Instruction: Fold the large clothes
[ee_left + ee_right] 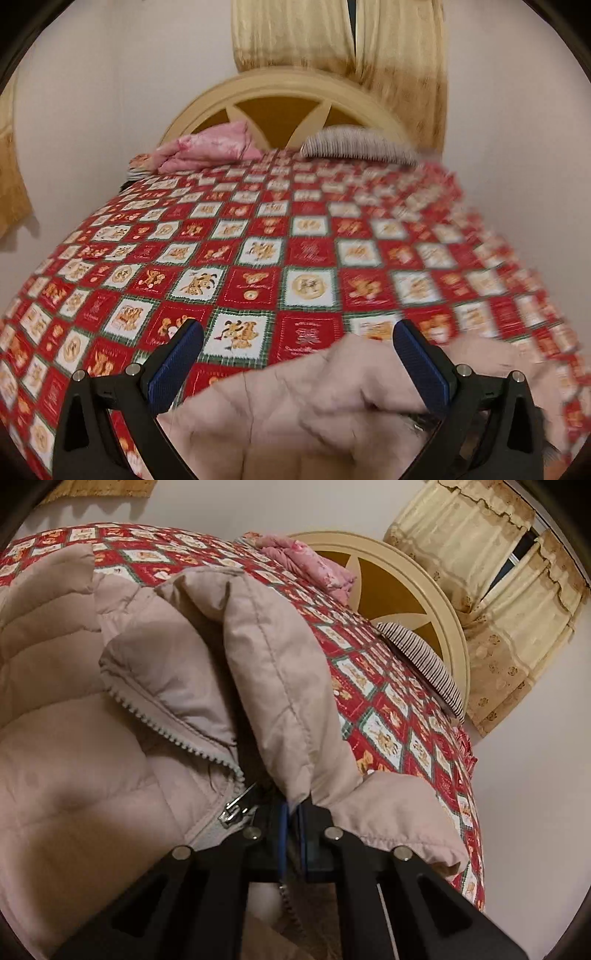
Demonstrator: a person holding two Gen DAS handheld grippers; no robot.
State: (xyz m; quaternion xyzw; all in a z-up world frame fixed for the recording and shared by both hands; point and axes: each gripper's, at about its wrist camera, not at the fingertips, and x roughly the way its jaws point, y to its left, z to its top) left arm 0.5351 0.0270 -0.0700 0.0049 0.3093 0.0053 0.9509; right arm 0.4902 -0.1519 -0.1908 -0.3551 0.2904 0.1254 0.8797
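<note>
Fingers of the right gripper (291, 812) are pinched on the beige puffer jacket (110, 709) beside its zipper (collar end); the left gripper (297, 354) gapes wide, holding nothing, above the jacket on the bed (258, 229), jacket just below-right.

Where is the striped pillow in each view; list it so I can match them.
Left wrist view: the striped pillow lies at the far end of the bed, top centre-right, below the curtain.
Right wrist view: the striped pillow sits at the right, tilted, along the bed's edge.
Shared landmark: the round headboard right behind it.
</note>
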